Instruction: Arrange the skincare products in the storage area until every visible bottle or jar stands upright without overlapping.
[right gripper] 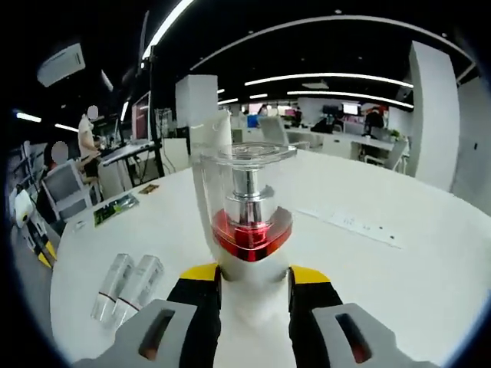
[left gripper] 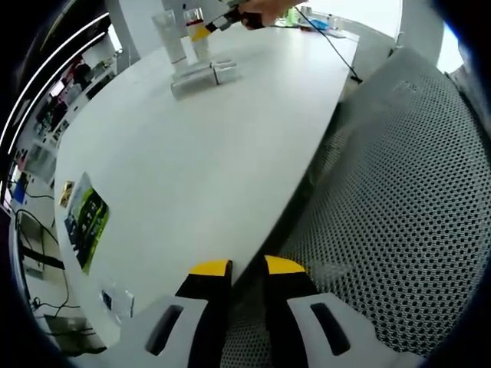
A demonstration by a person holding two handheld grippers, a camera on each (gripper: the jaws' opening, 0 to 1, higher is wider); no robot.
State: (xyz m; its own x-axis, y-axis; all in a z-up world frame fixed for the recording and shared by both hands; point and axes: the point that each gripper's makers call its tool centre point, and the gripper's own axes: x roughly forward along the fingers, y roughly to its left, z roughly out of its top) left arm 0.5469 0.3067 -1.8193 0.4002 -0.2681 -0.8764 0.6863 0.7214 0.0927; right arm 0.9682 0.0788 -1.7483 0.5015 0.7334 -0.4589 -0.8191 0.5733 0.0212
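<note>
A broad white tabletop (left gripper: 199, 161) carried everything, and a grey mesh chair back (left gripper: 399, 207) stood at its near right edge in the left gripper view. The left gripper (left gripper: 247, 267) hung over that edge, well apart from the products, its yellow-tipped jaws a narrow gap apart with nothing between them.

In the right gripper view, the right gripper (right gripper: 253, 274) sat just in front of a pump bottle (right gripper: 245, 207) with a clear cap and a red collar. The bottle stood upright on the tabletop (right gripper: 383, 268), and its white base sat between the jaw tips. The jaws flanked the base closely, but whether they pressed on it could not be told.

To the near left of that gripper, two clear tubes (right gripper: 129, 287) lay on their sides, side by side and touching. In the left gripper view the same lying tubes (left gripper: 203, 75) showed at the far end of the tabletop, with an upright pale tube (left gripper: 170, 37) just behind them. A green leaflet (left gripper: 84, 221) lay flat near the left edge.
</note>
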